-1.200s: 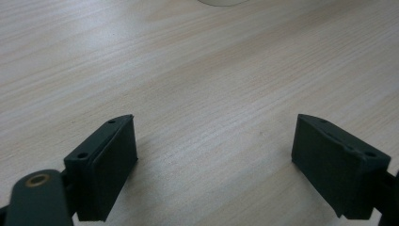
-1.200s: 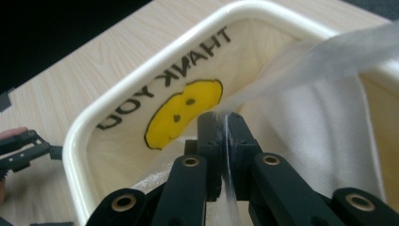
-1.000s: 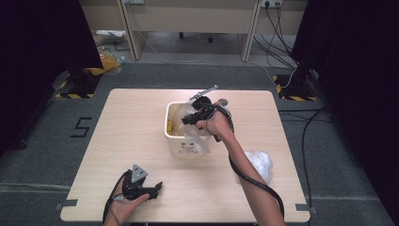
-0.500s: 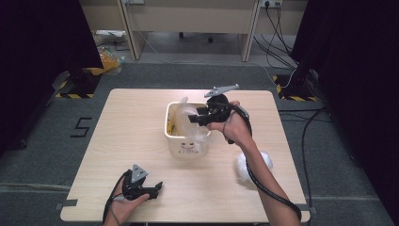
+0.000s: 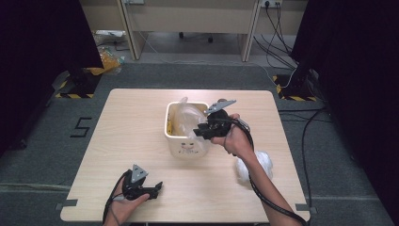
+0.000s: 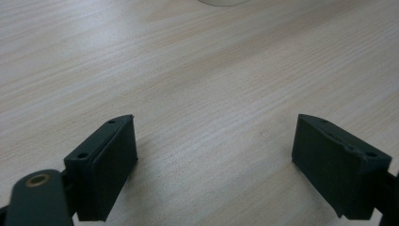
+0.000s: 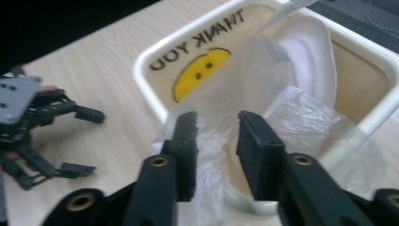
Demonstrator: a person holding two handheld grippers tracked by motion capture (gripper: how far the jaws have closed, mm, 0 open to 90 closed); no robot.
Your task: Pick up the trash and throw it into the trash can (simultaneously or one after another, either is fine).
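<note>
Clear, crinkled plastic bag (image 7: 282,103) lines the square cream bin (image 5: 184,141) at the high view's centre, spilling over its rim; a yellow smiley marks its inner wall. Having just closed, the right gripper (image 7: 216,136) pinches the film there. At lower left, the left gripper (image 5: 153,188) rests wide apart on the pale wooden table (image 5: 136,122), gripping nothing.

A pale wooden table (image 5: 141,122) sits on grey carpet (image 5: 56,155), black curtains (image 5: 42,33) hanging on both sides. Beyond it, beige desk legs (image 5: 129,28), loose cables (image 5: 277,23) trailing across the floor, and yellow-black hazard tape (image 5: 70,95) marking the stands.
</note>
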